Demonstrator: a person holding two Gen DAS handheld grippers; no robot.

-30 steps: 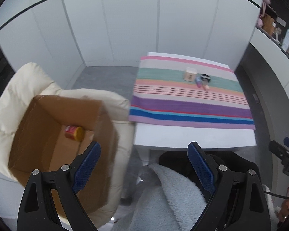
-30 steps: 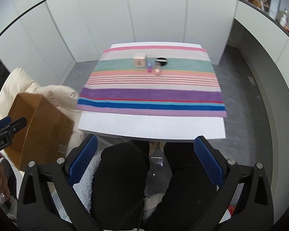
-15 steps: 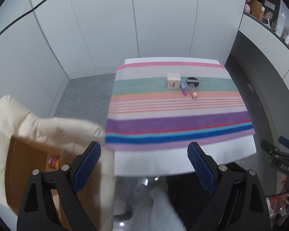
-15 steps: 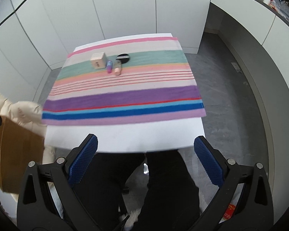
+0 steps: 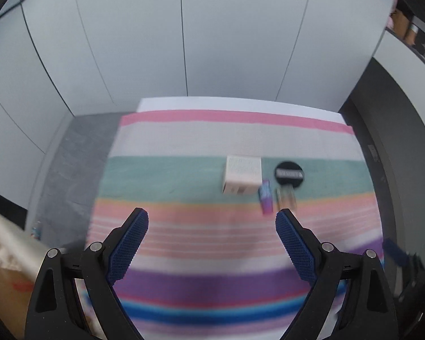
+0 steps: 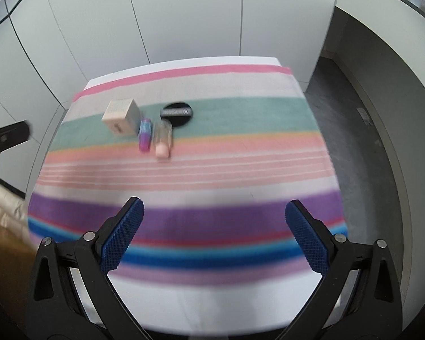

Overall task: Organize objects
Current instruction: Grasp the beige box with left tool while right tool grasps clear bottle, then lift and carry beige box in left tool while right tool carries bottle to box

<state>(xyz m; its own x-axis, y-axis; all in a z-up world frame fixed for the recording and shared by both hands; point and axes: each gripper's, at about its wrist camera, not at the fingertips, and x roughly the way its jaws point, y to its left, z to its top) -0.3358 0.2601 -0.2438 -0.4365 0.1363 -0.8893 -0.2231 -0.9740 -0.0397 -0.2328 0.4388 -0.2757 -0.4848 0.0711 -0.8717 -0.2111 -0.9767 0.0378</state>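
Four small things remain in a cluster toward the far edge of the white table (image 6: 184, 297), on its striped cloth (image 6: 184, 215): a cream cardboard cube box (image 6: 121, 116), a purple-and-blue tube (image 6: 145, 134) lying just beside it, a clear bottle with a pink cap (image 6: 163, 138) lying next to the tube, and a flat black round compact (image 6: 176, 112) behind them. None is gathered yet, so by my reading most of the sorting is still ahead.

The left gripper (image 5: 211, 232) and the right gripper (image 6: 214, 223) both hover over the near half of the cloth, jaws spread wide, holding nothing.

Off the table's left edge a brown cardboard box (image 6: 2, 238) sits on a cream padded cushion (image 6: 5, 206), likely the destination. Nothing lies between the grippers and the cluster; the items' closeness may crowd a grasp.
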